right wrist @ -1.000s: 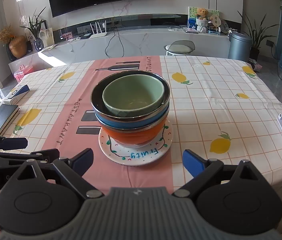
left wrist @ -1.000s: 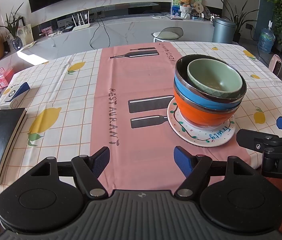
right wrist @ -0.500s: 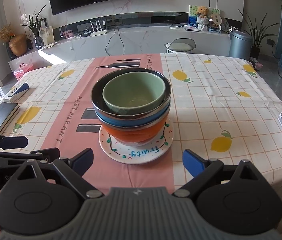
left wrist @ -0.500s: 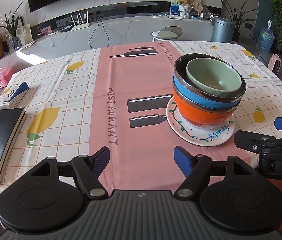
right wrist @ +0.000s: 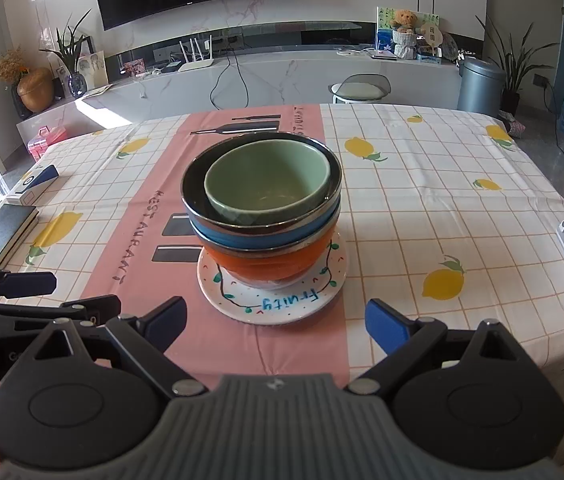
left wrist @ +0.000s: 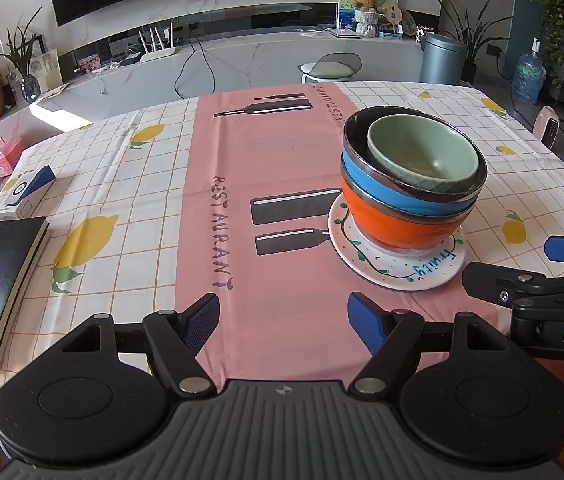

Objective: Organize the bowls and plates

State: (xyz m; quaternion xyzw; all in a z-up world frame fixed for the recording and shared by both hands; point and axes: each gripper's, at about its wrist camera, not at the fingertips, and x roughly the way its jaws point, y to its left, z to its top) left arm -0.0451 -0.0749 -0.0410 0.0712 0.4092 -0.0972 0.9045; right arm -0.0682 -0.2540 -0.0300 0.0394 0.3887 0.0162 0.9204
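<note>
Lemon-print cloth covers the table [right wrist: 421, 200], both grippers hovering at its near edge, jaws apart and empty. From the right gripper [right wrist: 276, 322] the bowl stack [right wrist: 262, 204] on its plate [right wrist: 274, 300] sits at twelve o'clock, close. From the left gripper [left wrist: 283, 322] it lies at two o'clock, farther off.

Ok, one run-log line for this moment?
stack: green bowl in blue bowl in orange bowl on plate | left gripper: open, empty | right gripper: open, empty

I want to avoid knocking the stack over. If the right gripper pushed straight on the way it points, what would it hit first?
Probably the near rim of the white plate, which lies just ahead of the open right gripper, then the orange bowl standing on it. Depth is hard to judge.
</note>
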